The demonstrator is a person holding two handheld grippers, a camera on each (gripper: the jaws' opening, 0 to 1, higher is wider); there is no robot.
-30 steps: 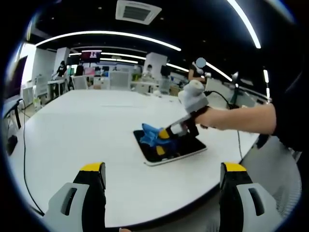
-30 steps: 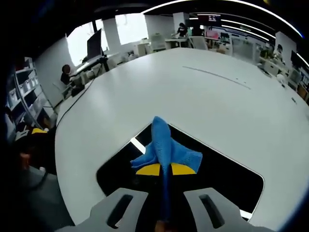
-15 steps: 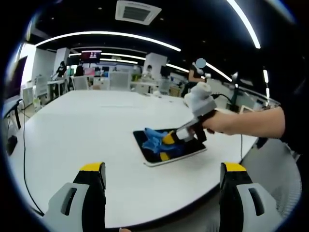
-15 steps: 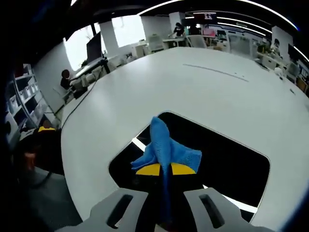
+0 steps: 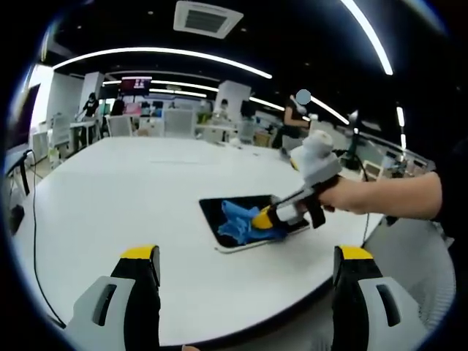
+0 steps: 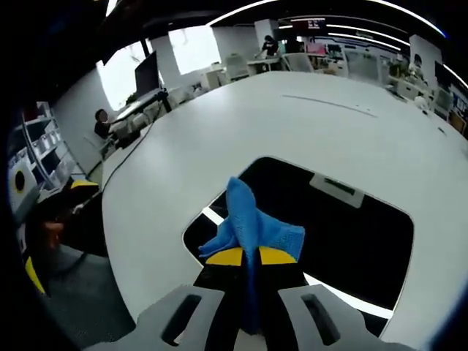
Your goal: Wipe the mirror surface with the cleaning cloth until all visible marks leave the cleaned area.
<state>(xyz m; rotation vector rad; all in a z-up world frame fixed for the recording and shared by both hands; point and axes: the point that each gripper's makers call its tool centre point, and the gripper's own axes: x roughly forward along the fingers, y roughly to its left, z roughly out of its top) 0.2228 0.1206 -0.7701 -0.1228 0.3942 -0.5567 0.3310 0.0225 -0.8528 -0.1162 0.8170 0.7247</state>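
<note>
Two grippers at work: right gripper (image 6: 244,292), clamping the blue cloth (image 6: 248,227), wipes the mirror (image 6: 351,234) mid-task with no marks discernible, while left gripper (image 5: 245,292) waits wide-jawed nearby.

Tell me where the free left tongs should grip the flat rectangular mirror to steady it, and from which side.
Grip the rectangular white-framed mirror by its near rim, the one facing the left tongs, coming in low across the white table. It lies flat, so the thin edge alone offers purchase, and the blue cleaning cloth in the right tongs works farther in.
</note>
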